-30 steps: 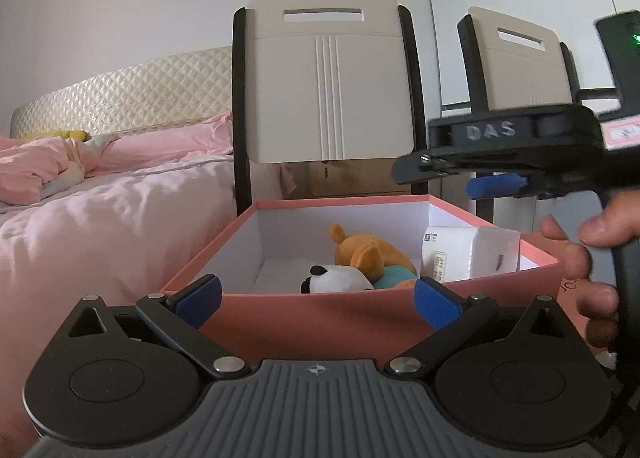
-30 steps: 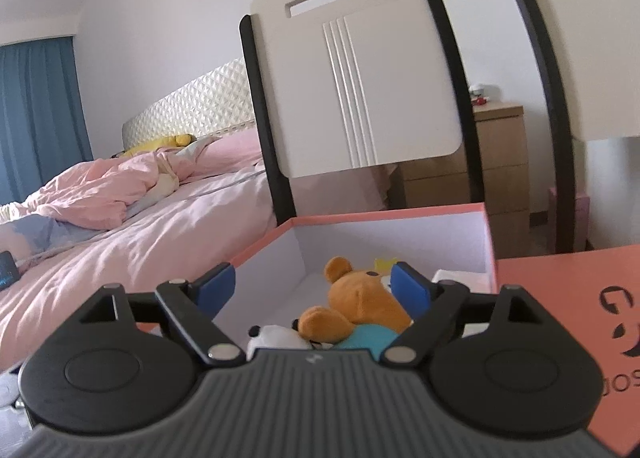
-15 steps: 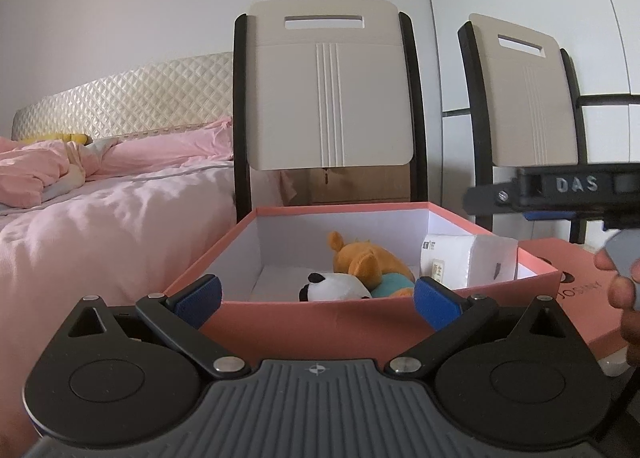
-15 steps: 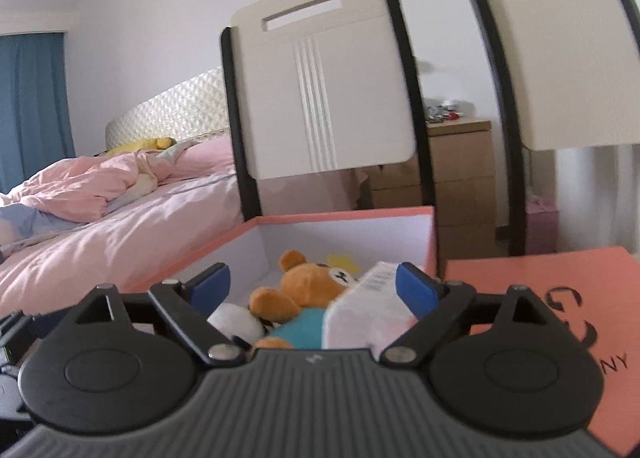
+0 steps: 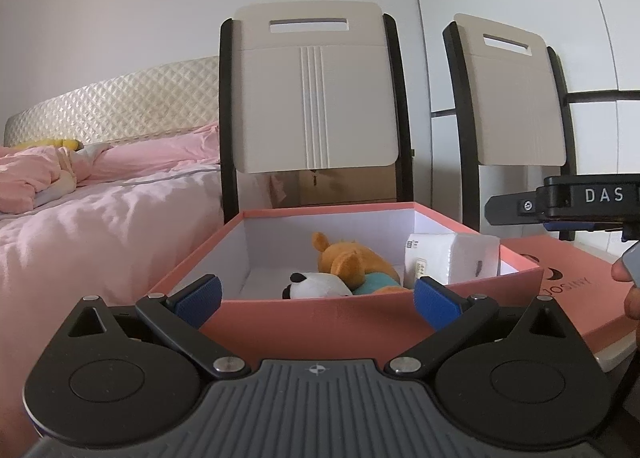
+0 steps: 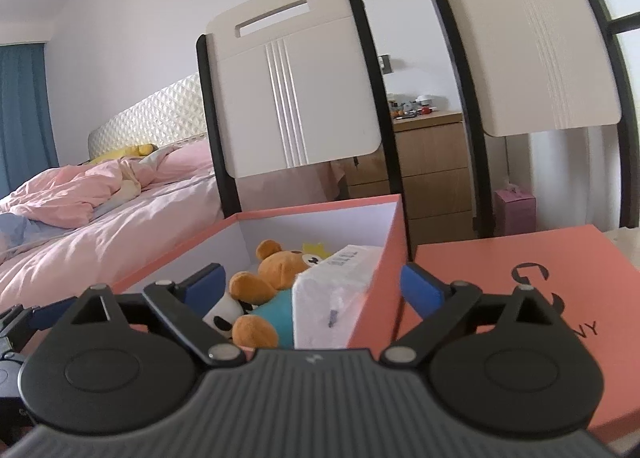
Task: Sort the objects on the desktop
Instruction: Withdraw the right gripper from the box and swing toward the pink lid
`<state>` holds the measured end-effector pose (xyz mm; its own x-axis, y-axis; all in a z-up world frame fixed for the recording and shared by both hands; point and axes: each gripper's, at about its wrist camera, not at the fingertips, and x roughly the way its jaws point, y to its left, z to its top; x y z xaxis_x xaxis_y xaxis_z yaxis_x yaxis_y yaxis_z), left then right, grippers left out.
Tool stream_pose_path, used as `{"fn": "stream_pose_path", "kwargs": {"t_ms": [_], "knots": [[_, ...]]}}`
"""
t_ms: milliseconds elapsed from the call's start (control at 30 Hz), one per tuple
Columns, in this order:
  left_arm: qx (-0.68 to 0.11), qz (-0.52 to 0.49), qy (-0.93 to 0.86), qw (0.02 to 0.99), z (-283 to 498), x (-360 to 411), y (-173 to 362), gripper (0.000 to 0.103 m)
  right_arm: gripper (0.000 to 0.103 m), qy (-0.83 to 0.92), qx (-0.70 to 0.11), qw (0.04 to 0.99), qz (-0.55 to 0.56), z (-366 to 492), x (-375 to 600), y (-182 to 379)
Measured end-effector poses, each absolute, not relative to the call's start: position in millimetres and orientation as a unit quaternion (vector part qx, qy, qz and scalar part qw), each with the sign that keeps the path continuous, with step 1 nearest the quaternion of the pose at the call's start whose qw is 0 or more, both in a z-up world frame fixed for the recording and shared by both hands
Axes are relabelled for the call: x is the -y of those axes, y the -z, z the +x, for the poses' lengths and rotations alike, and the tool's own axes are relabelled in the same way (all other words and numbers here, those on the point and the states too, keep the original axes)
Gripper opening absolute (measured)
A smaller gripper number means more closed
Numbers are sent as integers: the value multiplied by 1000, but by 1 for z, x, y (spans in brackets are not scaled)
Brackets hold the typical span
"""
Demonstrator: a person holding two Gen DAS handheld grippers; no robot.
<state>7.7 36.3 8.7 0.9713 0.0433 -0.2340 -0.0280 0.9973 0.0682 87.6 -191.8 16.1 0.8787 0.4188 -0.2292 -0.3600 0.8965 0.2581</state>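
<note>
My left gripper (image 5: 316, 296) is spread wide and holds nothing, level with the near wall of the salmon-pink box (image 5: 360, 316). Inside the box lie a panda plush (image 5: 316, 285), an orange teddy bear (image 5: 352, 260) and, furthest right, a white tissue pack (image 5: 454, 258). My right gripper (image 6: 310, 284) is released too, straddling the box's right wall. The box lid (image 6: 520, 270) lies flat just beside the box.

Behind your work area: two chairs (image 5: 316, 90) (image 5: 516, 98) at 12 and 1 o'clock; bed (image 5: 100, 186) (pink bedding, quilted headboard) at 9; wooden dresser (image 6: 432, 174) at 1; blue curtain (image 6: 22, 114) at 9.
</note>
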Motion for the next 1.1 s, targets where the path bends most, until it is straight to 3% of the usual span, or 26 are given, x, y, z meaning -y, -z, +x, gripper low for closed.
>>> {"fn": "stream_pose_path", "kwargs": {"t_ms": [1100], "knots": [[-120,33,0,992,6,-26,-4,103,103,-154,-137,972,115,66,235,-19]]}}
